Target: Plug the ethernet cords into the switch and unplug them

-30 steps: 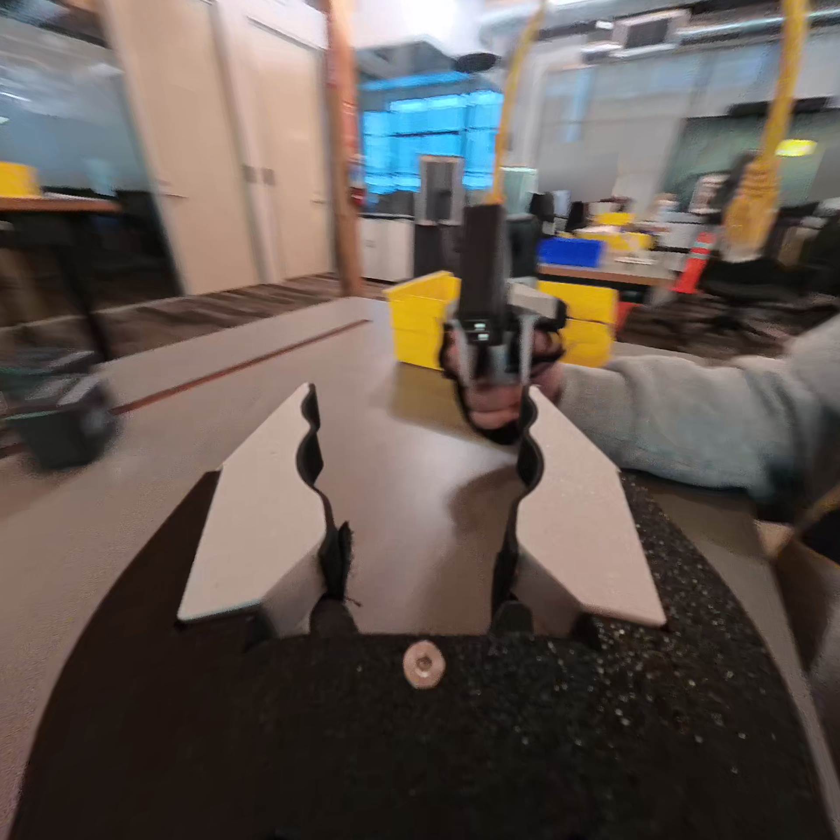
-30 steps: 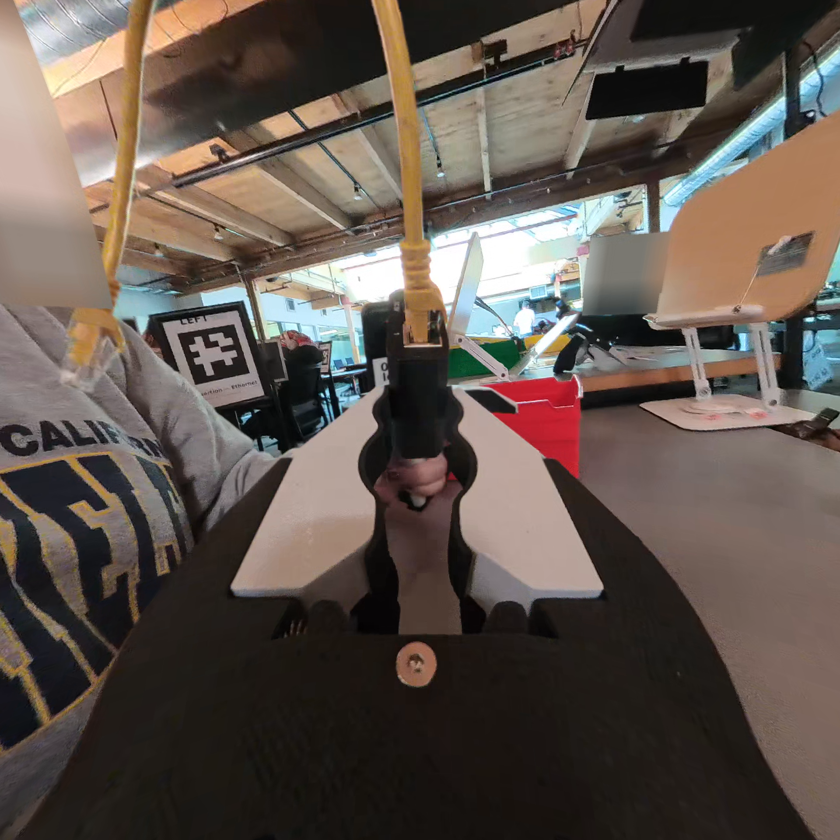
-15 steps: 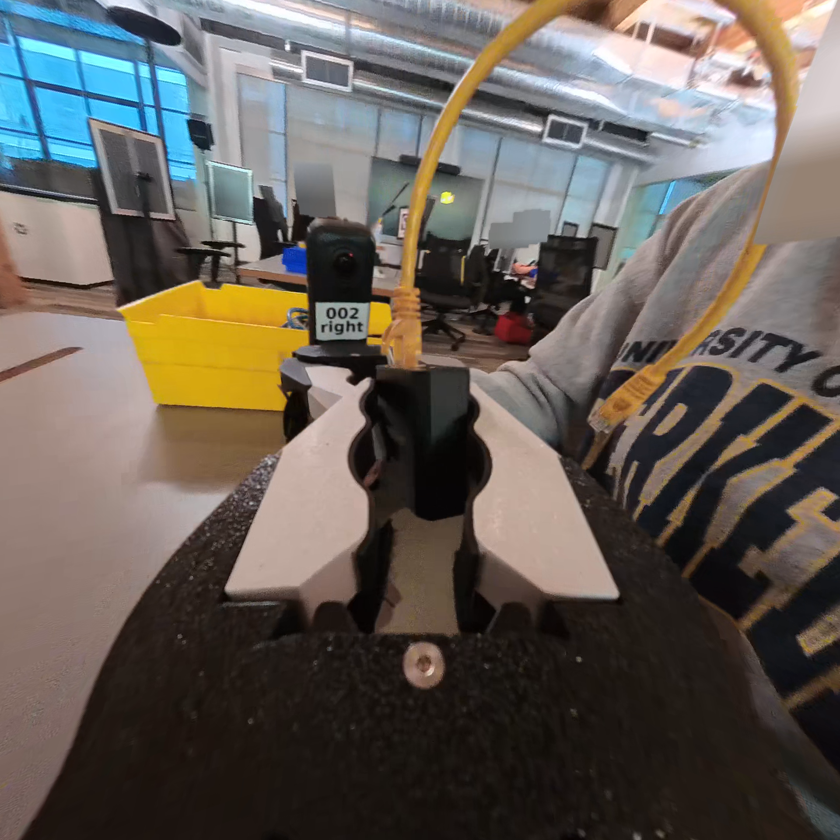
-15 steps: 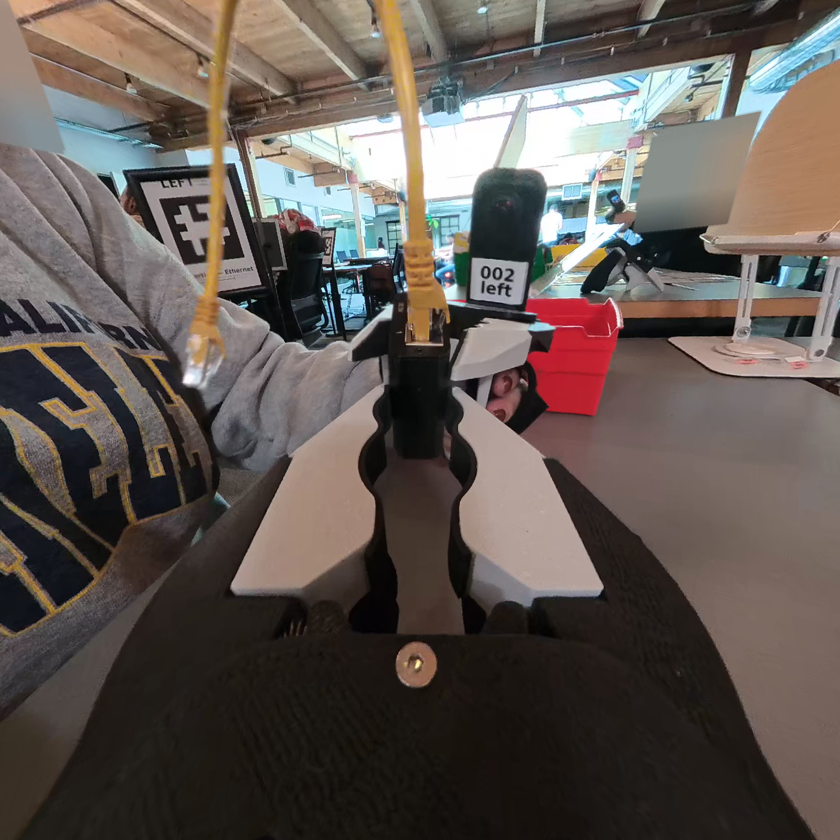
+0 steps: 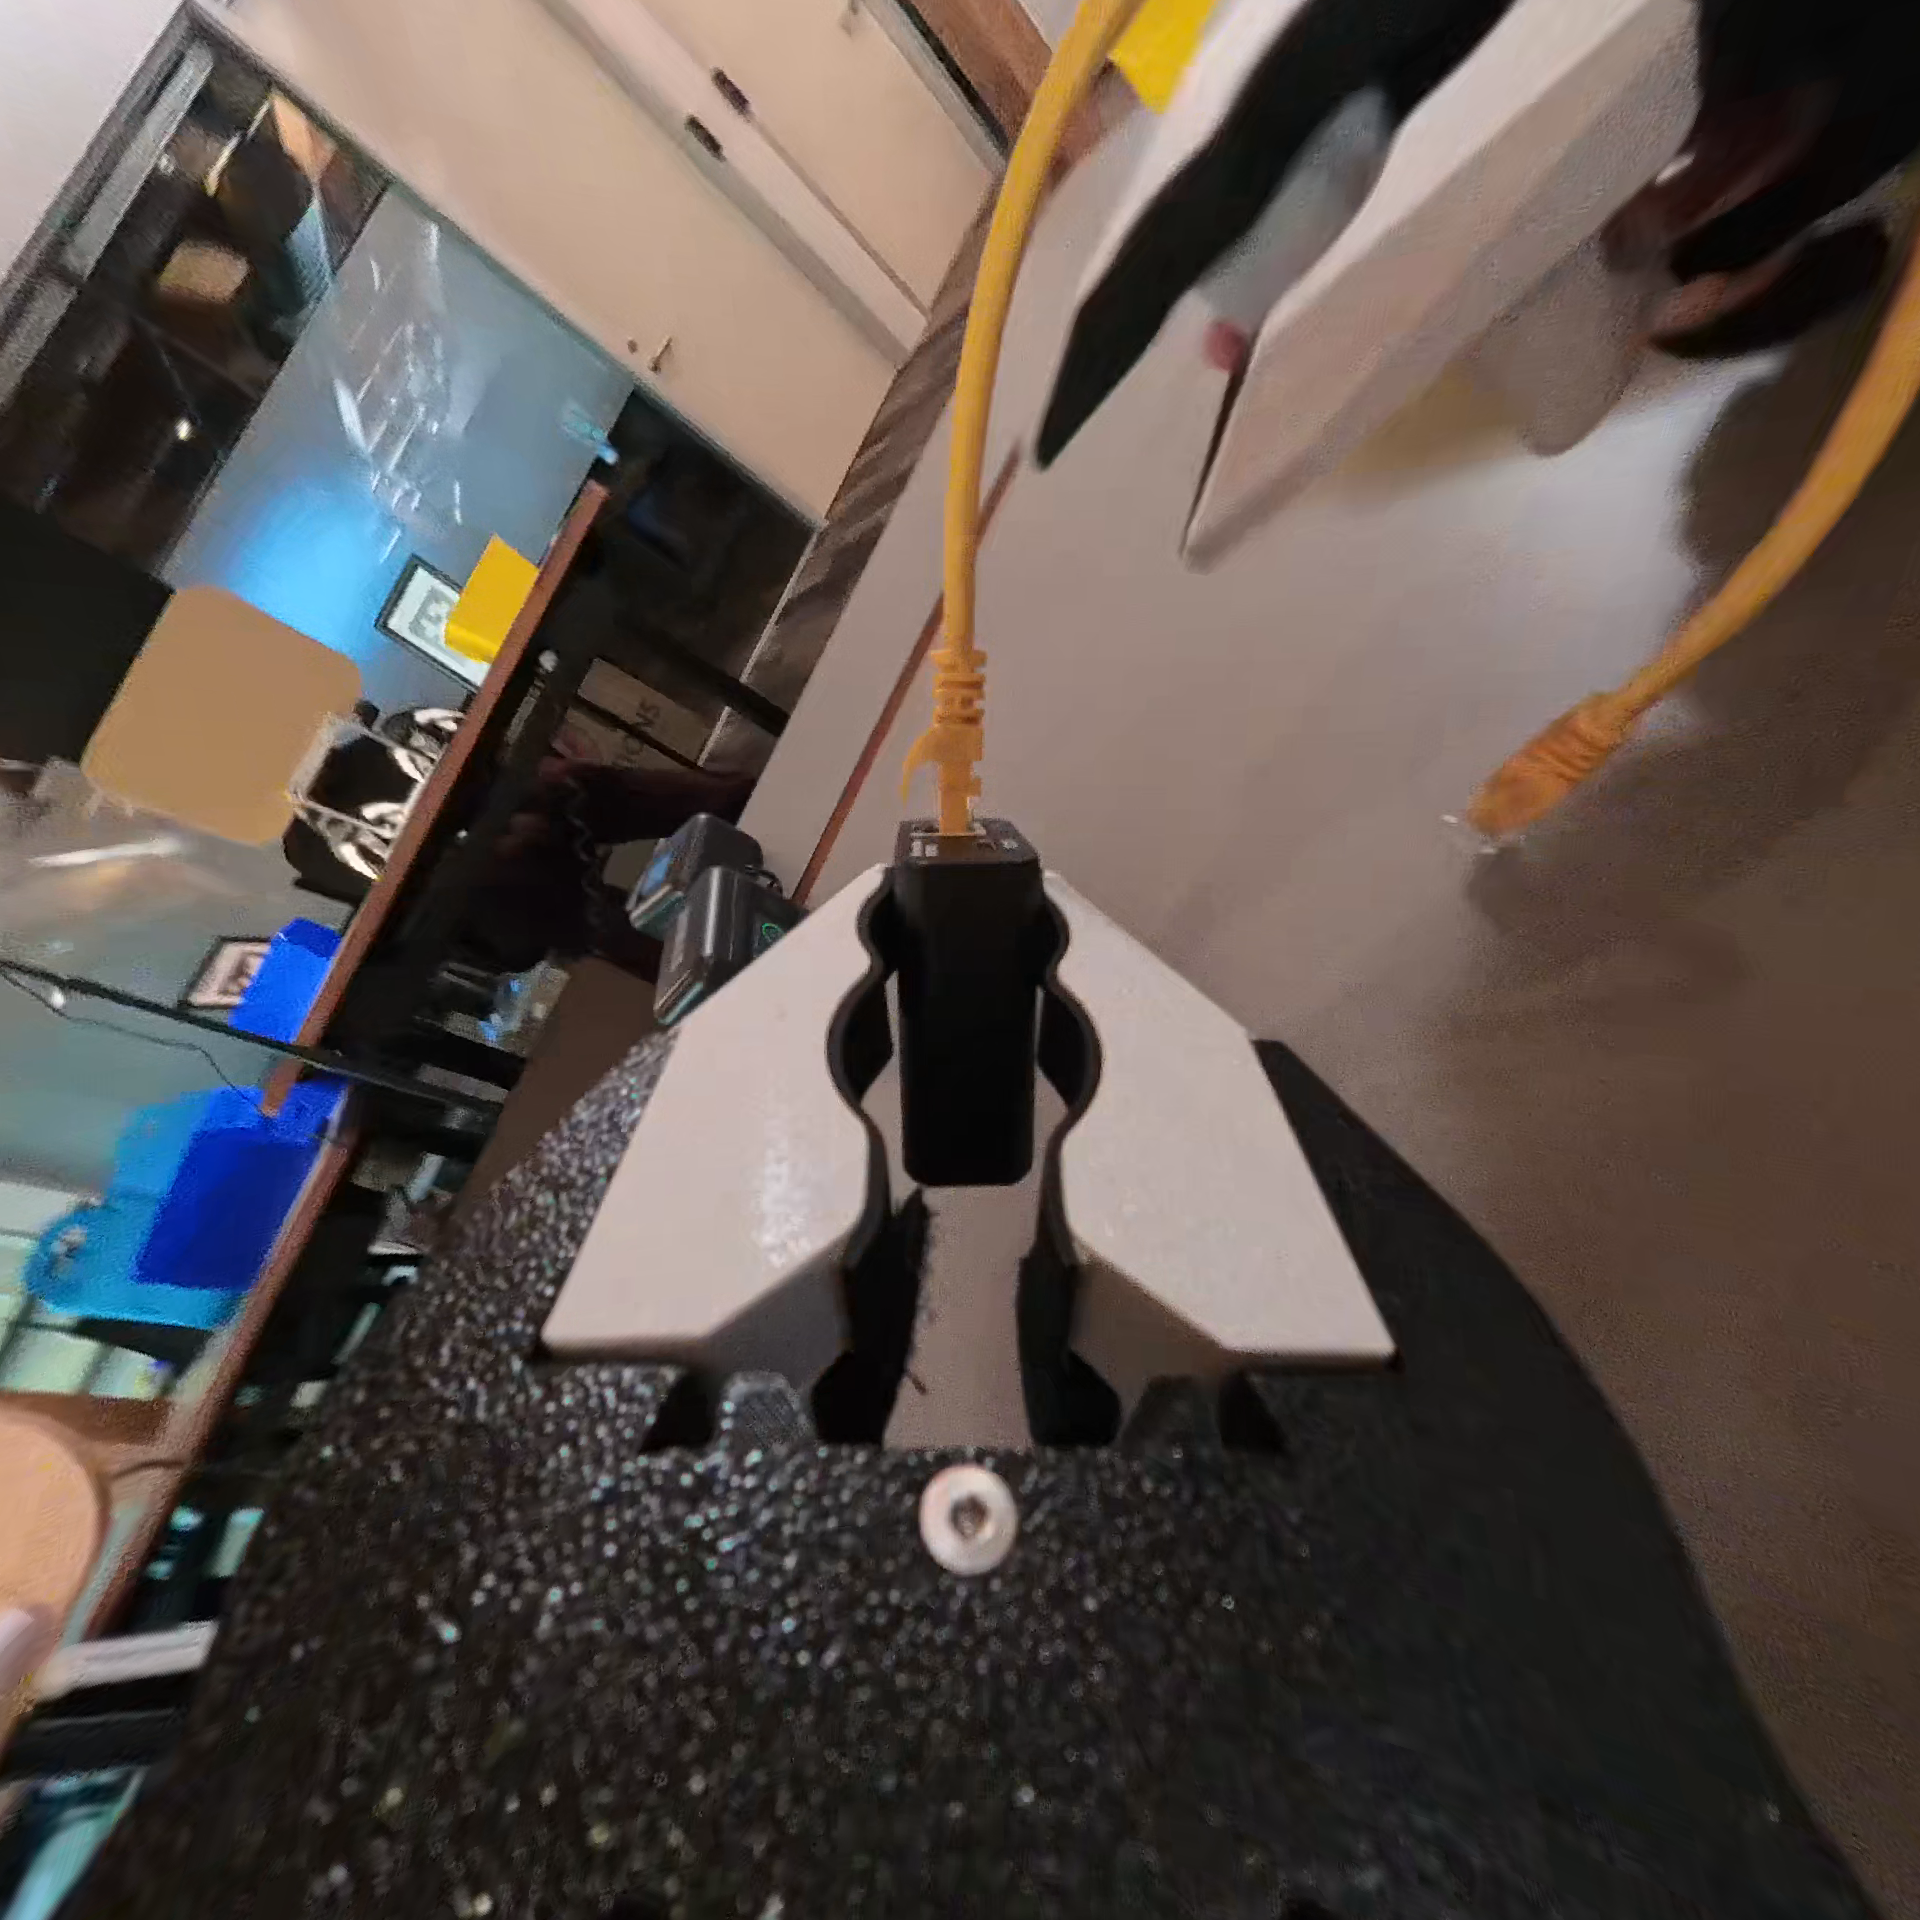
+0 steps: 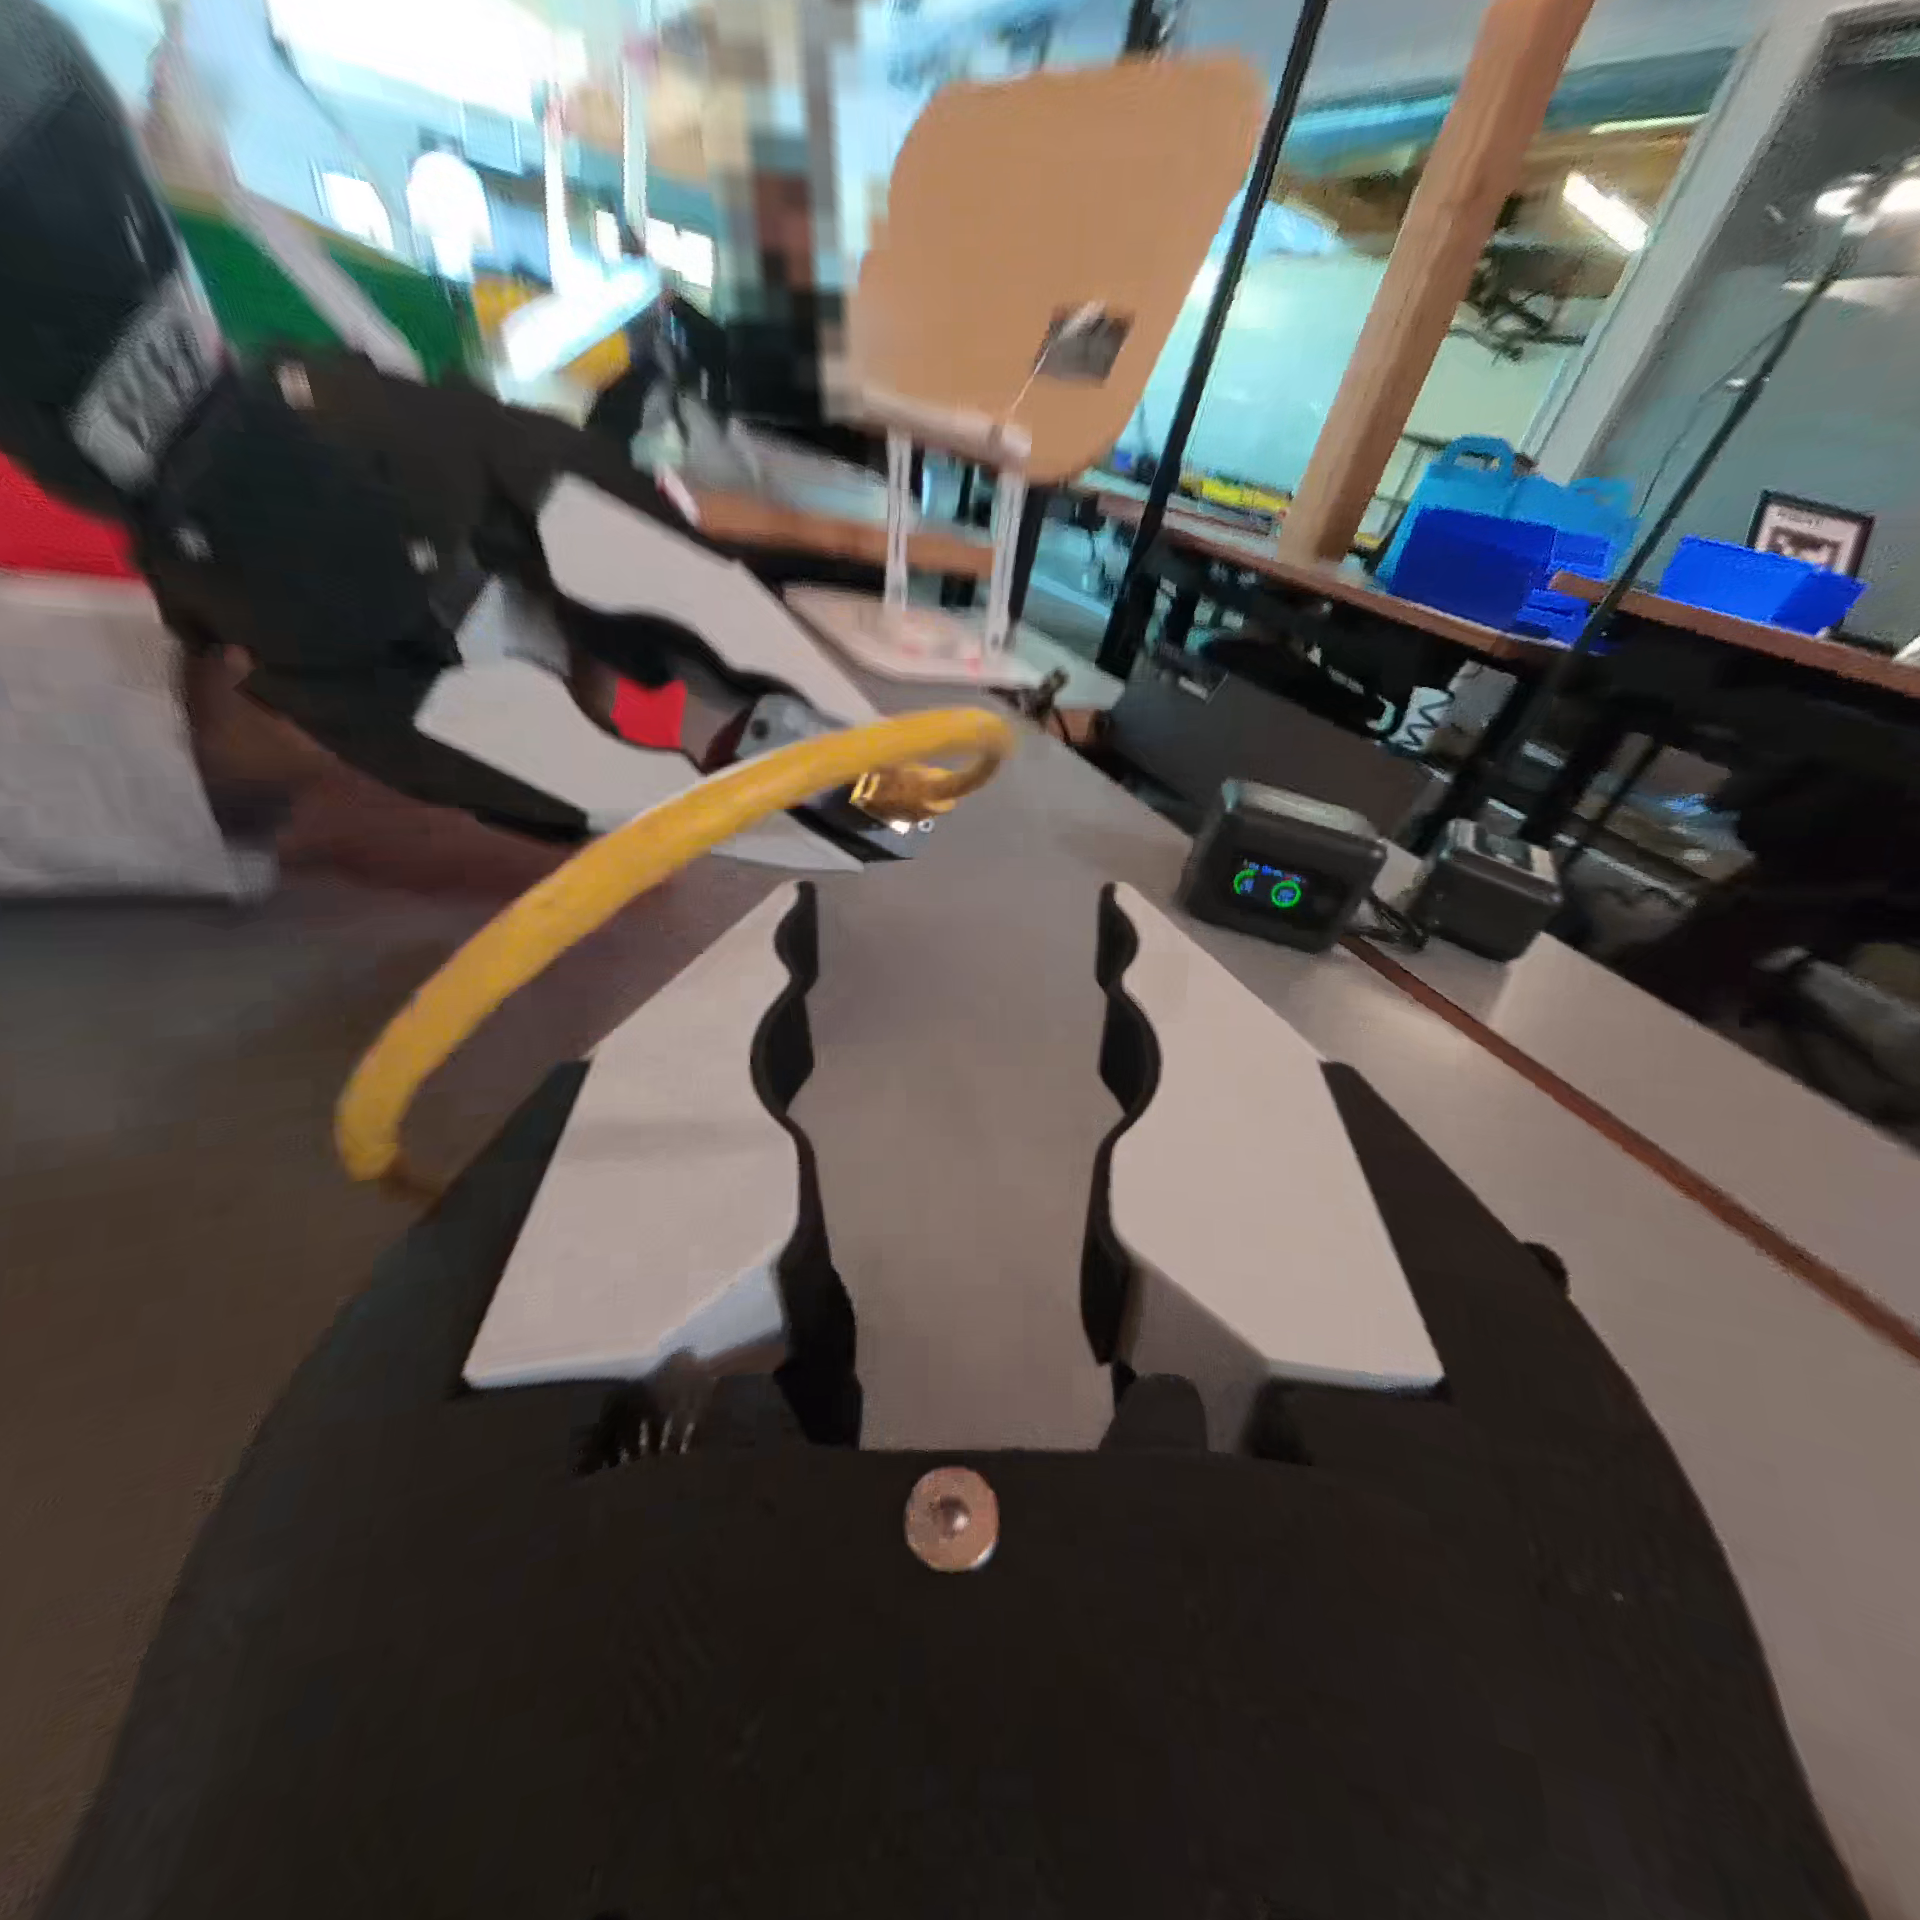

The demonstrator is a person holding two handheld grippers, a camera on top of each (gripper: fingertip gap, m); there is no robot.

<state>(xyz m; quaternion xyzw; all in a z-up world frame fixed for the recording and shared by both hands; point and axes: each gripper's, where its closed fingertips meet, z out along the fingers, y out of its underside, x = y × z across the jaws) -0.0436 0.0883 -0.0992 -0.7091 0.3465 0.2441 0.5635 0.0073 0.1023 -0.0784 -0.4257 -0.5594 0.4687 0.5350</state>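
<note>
Left tongs clamp the small black box-shaped switch, 1 yellow ethernet cord plugged in at 12 o'clock; right tongs gape wide, empty.

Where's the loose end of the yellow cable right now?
In the left wrist view, the free plug hangs at right over the grey table, apart from the switch the left gripper clamps.

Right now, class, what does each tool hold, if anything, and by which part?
The left tool grips the black switch by its two long sides, a yellow ethernet cord plugged into its far end. The right tool is open and holds nothing.
</note>
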